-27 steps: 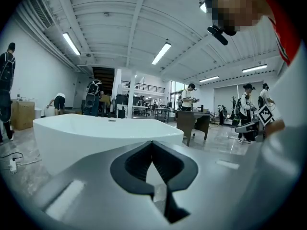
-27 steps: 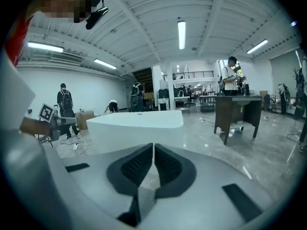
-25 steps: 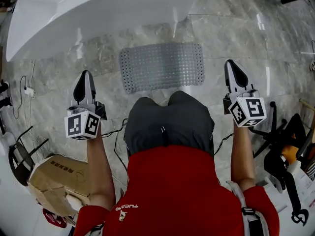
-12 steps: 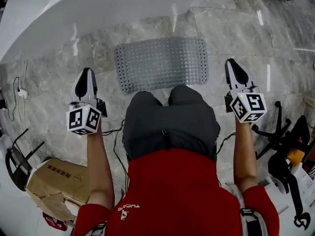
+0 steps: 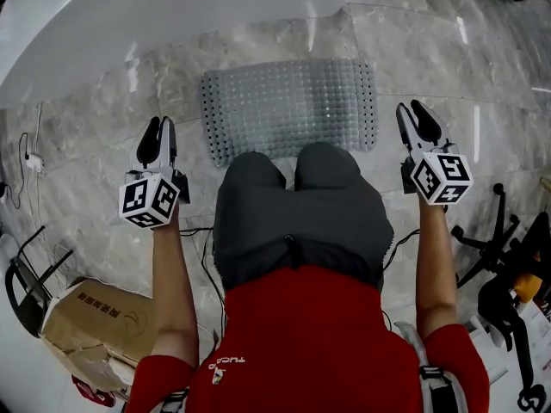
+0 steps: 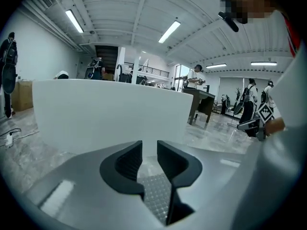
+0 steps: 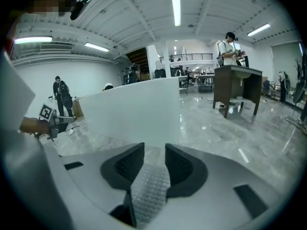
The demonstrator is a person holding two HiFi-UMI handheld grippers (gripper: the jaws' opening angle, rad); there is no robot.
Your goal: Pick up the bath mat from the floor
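On the marble floor [image 5: 448,50] just past your knees [image 5: 320,157], the bath mat [image 5: 288,106] lies flat beside the bathtub [image 5: 129,24]. Your left gripper [image 5: 160,127] and right gripper [image 5: 411,110] hover either side of it, jaws opening and empty. A shallow pinch could slip off such a flat, floppy mat.

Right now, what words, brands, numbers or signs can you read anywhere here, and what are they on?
"TUCANO": small white print on the person's red shirt.
Dark print on the cardboard box: too blurred to read.
Marker cubes on the left claw and right claw, both opening with nothing between them: black-and-white square patterns only, no letters or numbers.
Nothing else readable in any view.
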